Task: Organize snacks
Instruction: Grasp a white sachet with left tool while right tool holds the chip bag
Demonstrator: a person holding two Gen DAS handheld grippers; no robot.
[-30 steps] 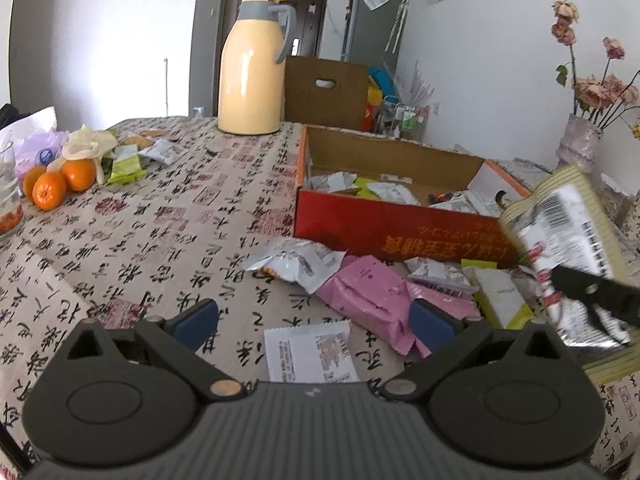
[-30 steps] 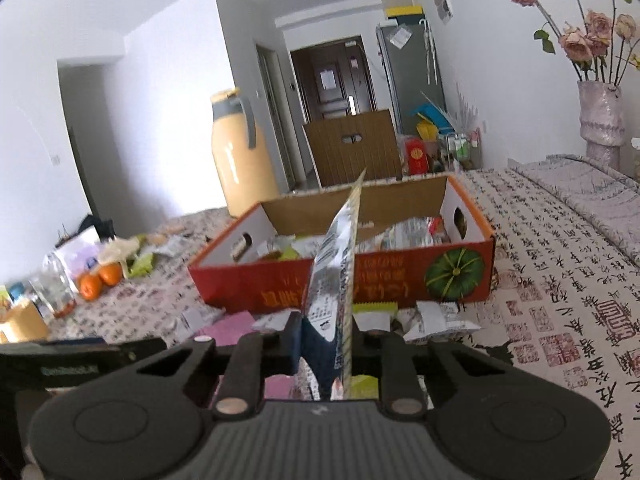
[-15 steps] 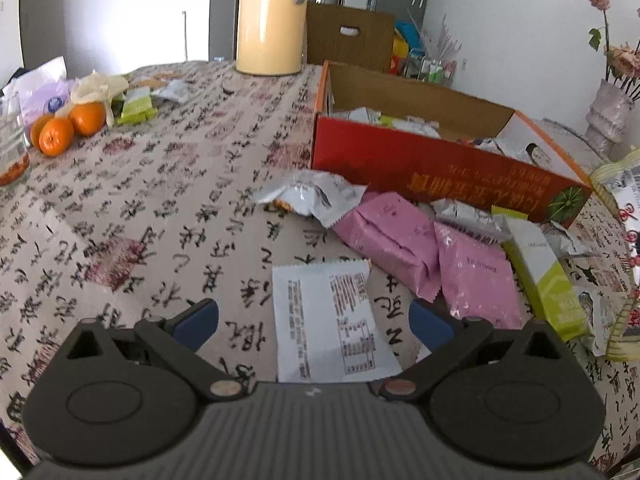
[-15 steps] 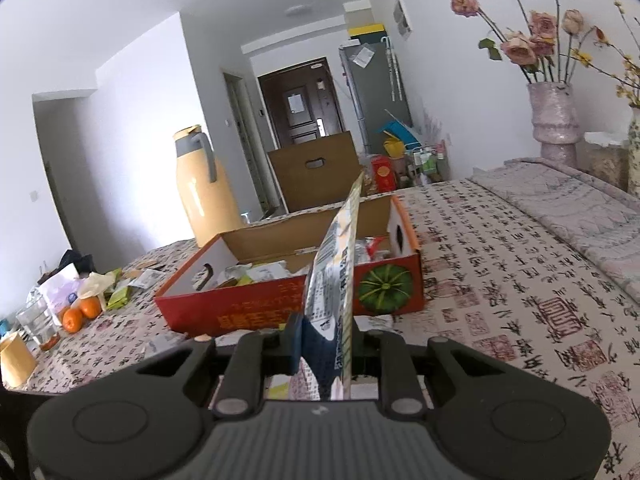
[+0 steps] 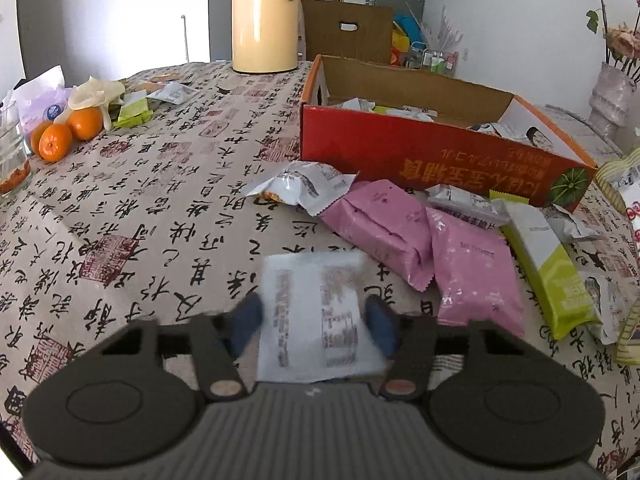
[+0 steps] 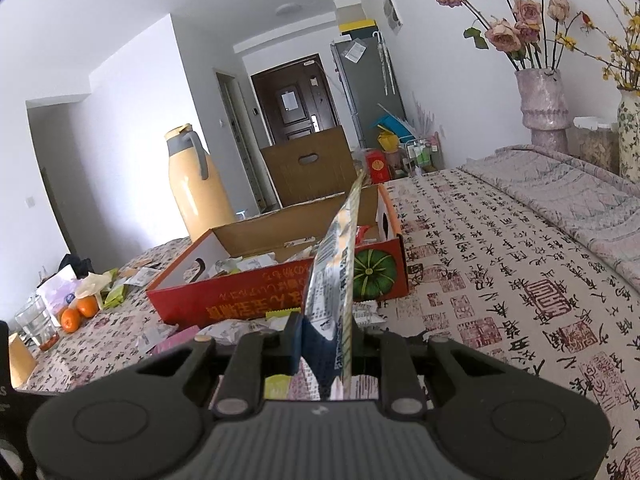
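Observation:
A red cardboard box (image 5: 420,152) with several snack packets inside stands on the calligraphy tablecloth; it also shows in the right wrist view (image 6: 248,300). My left gripper (image 5: 316,322) is partly closed, its blue fingers on either side of a flat white packet (image 5: 316,312) lying on the table. My right gripper (image 6: 324,340) is shut on a tall silver-and-yellow snack bag (image 6: 336,264), held upright in front of the box. Two pink packets (image 5: 424,248) and a green packet (image 5: 548,272) lie before the box.
A yellow thermos jug (image 5: 266,16) stands behind the box. Oranges (image 5: 66,132), a glass (image 5: 10,152) and small packets lie at the far left. A silver packet (image 5: 300,186) lies left of the pink ones. Vases with dried roses (image 6: 544,108) stand at the right.
My left gripper has tilted down over the white packet and its fingers have closed in around it. My right gripper has pulled back from the box, still holding the bag.

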